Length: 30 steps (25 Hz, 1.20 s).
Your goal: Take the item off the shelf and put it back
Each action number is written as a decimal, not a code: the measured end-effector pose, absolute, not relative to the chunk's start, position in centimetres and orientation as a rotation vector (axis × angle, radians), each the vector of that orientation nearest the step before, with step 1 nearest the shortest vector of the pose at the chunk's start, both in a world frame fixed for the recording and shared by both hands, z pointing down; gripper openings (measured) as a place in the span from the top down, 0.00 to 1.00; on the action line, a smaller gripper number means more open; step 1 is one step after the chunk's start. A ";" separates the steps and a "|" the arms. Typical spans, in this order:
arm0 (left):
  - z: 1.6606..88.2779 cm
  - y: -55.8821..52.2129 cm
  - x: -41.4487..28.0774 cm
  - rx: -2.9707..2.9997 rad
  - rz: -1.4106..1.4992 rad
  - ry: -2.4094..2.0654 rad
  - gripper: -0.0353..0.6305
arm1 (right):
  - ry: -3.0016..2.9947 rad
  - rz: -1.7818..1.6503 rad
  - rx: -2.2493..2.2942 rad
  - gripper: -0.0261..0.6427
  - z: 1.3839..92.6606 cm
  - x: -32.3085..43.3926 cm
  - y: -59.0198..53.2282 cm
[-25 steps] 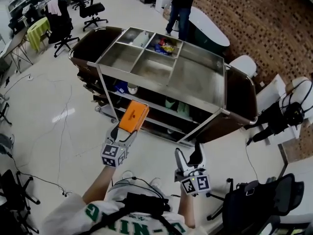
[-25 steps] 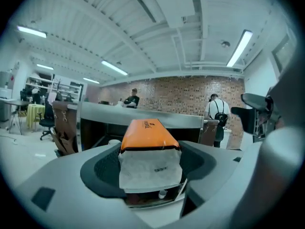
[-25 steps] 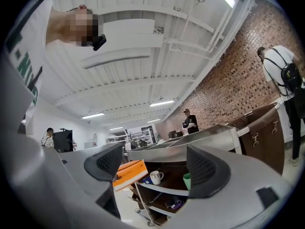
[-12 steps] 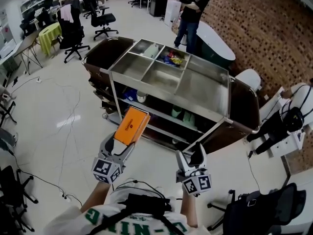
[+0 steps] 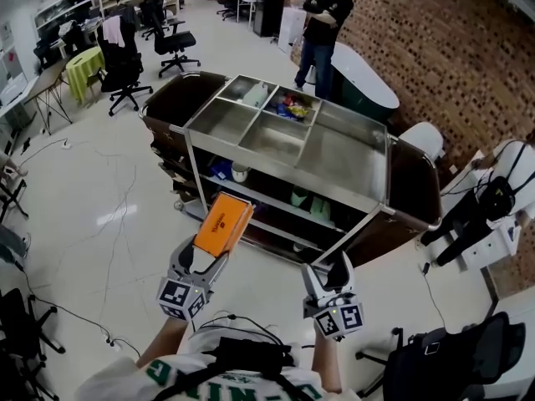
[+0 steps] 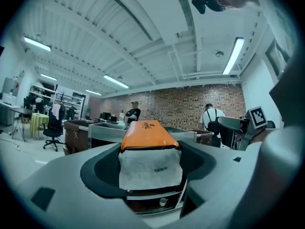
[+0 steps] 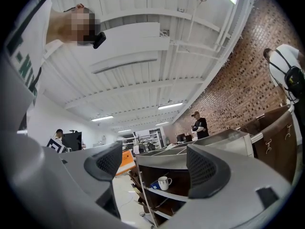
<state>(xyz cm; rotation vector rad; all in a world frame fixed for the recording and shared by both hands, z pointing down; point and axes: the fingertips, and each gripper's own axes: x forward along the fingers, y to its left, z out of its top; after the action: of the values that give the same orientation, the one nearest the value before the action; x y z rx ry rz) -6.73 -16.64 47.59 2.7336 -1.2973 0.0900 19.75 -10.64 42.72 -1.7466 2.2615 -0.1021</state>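
My left gripper (image 5: 204,261) is shut on one end of a flat orange packet (image 5: 223,223), which sticks out toward the cart. In the left gripper view the orange packet (image 6: 148,136) fills the gap between the jaws of the left gripper (image 6: 150,168), its white end (image 6: 150,168) nearest the camera. My right gripper (image 5: 328,271) hangs open with nothing in it, to the right, level with the cart's front right leg. The right gripper (image 7: 151,165) frames the steel shelf cart (image 7: 200,149) and a white mug (image 7: 163,182) on a shelf. The steel shelf cart (image 5: 343,159) stands in front of me.
The cart's top tray holds snack packets (image 5: 294,105) in a back compartment. A person (image 5: 323,23) stands with folded arms behind the cart. Office chairs (image 5: 170,34) stand at the back left, another chair (image 5: 435,346) at the lower right. Cables (image 5: 104,224) lie on the white floor.
My left gripper has lifted with the orange packet and pulled back from the cart's shelf. The head view has tipped up, so the cart sits farther off. The right gripper barely shifted.
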 end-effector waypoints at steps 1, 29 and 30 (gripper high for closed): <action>47.6 -16.6 -6.6 2.732 0.094 -1.292 0.44 | 2.260 -0.100 -1.749 0.32 42.7 19.8 -10.5; 49.3 -14.6 -1.9 2.641 0.087 -1.435 0.44 | 2.336 -0.126 -1.660 0.32 43.5 25.4 -8.5; 49.2 -14.5 -1.7 2.634 0.091 -1.441 0.44 | 2.340 -0.124 -1.653 0.32 43.4 25.7 -8.4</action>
<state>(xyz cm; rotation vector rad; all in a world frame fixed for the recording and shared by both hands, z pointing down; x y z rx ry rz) -1.68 -14.54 49.20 2.6337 -1.4406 0.0907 25.70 -8.43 43.40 -1.6534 2.3404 -0.1245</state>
